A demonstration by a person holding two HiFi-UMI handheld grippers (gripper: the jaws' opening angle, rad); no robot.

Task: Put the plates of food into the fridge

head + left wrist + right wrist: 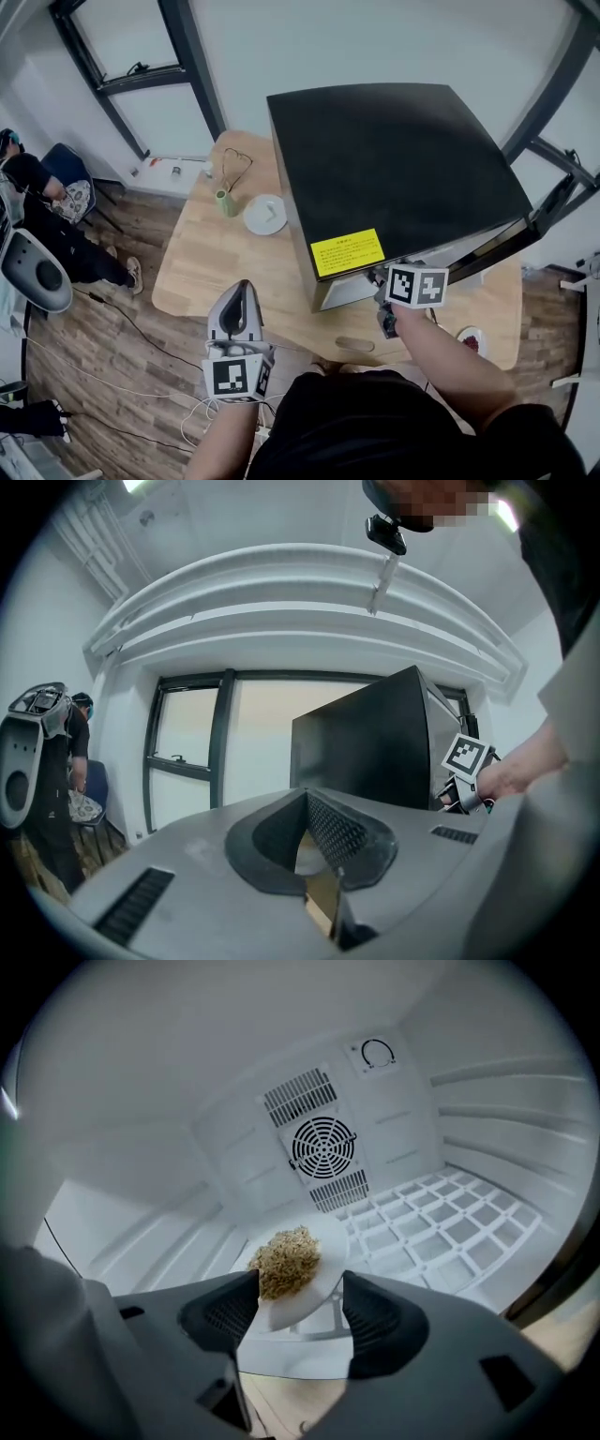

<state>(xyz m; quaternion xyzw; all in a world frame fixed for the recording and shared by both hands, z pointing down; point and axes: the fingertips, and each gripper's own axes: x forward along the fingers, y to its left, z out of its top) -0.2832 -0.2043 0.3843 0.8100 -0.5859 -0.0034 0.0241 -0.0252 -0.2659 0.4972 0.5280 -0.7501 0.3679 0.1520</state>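
Right gripper (pixel 298 1321) spread wide round the plate (pixel 314 1265) at twelve o'clock, leaving it on the shelf (pixel 450 1232); left gripper (pixel 314 855) closed, idle

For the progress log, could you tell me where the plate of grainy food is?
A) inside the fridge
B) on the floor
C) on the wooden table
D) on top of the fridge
A: the right gripper view shows the plate lying inside the fridge, before its fan grille, between the right gripper's parted jaws.
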